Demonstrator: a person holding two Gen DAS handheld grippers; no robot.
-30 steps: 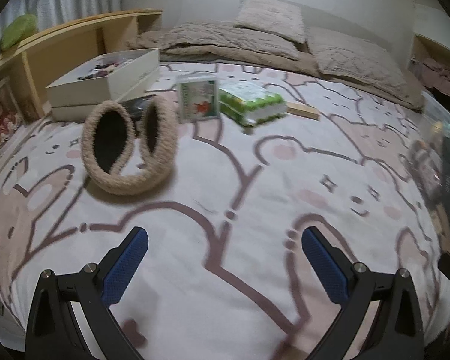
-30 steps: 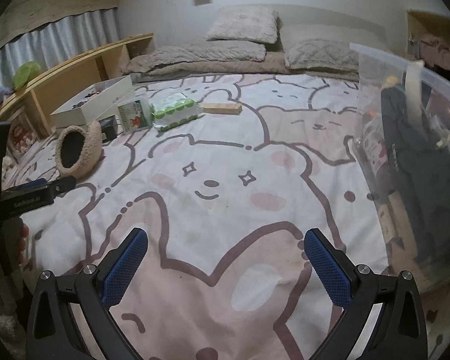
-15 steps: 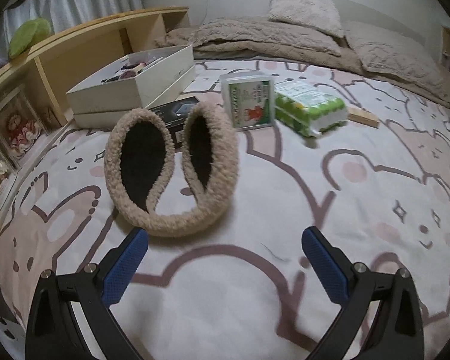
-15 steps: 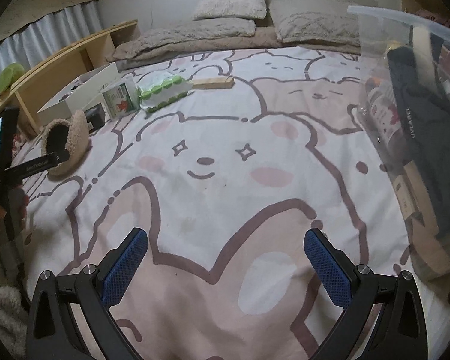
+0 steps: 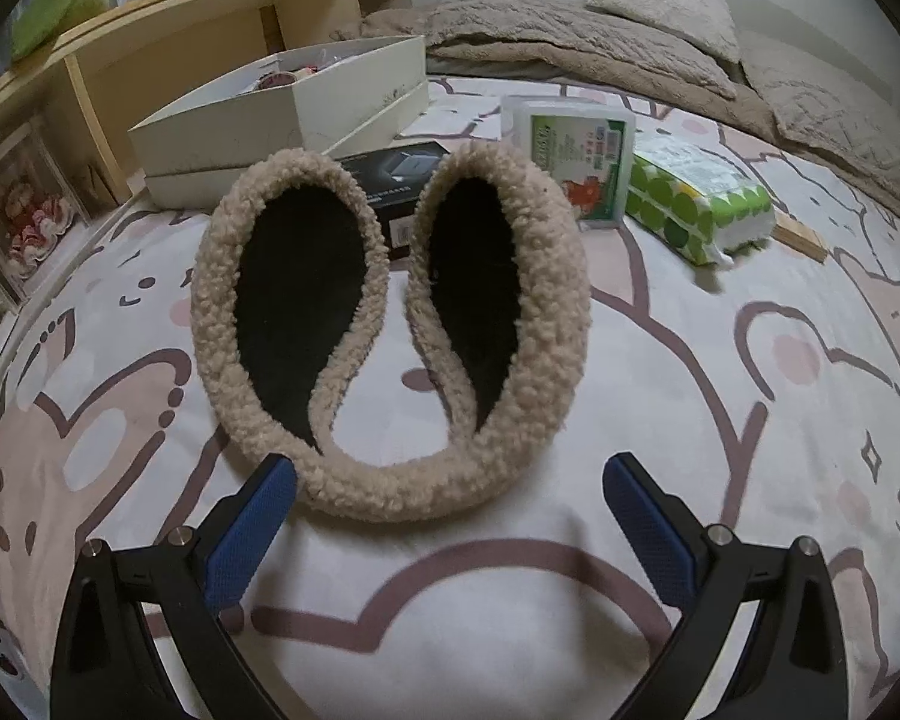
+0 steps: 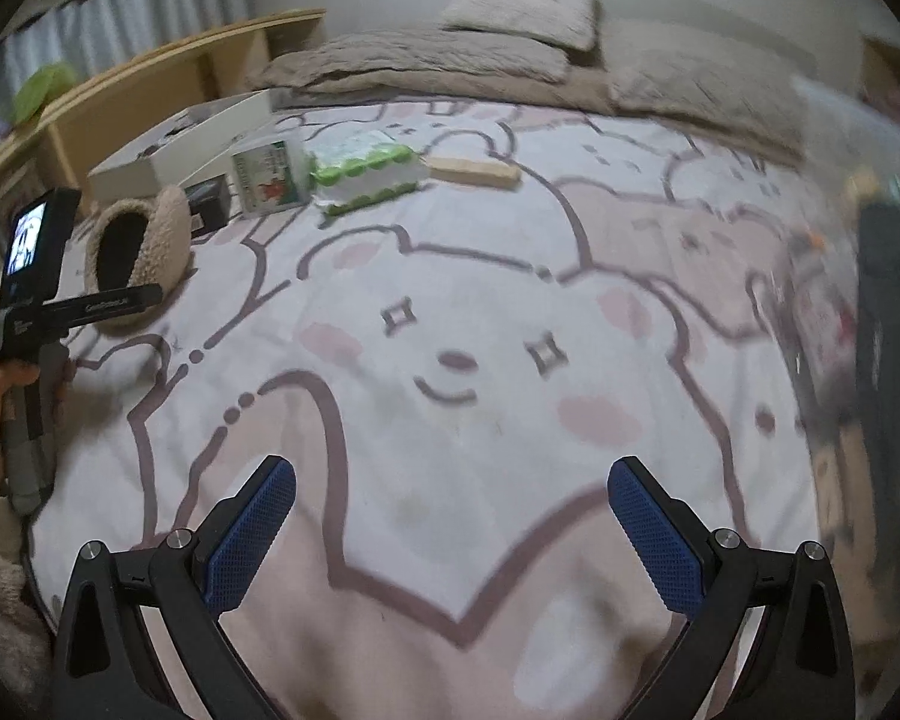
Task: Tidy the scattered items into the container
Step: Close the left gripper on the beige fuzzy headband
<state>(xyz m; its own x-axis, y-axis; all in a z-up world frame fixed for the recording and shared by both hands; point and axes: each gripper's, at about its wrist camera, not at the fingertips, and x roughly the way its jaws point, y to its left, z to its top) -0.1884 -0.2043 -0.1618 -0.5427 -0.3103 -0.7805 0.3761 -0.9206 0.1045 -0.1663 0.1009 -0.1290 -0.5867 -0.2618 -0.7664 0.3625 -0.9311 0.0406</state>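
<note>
Fluffy beige earmuffs with black insides stand on the bear-print bedspread, right in front of my left gripper, which is open with the earmuff band between its blue pads. The earmuffs also show in the right wrist view, far left. My right gripper is open and empty above the bedspread. The clear plastic container, blurred, stands at the right edge with dark items inside. Behind the earmuffs lie a black box, a white-green packet, a green-dotted tissue pack and a wooden block.
An open white box sits on its lid at the back left, beside a wooden shelf. Pillows and a folded beige blanket lie at the head of the bed. The left hand-held gripper's body shows at the far left in the right wrist view.
My left gripper has moved forward to the earmuffs, which now sit between its open pads. My right gripper has shifted left, so the container has slid to the right edge.
</note>
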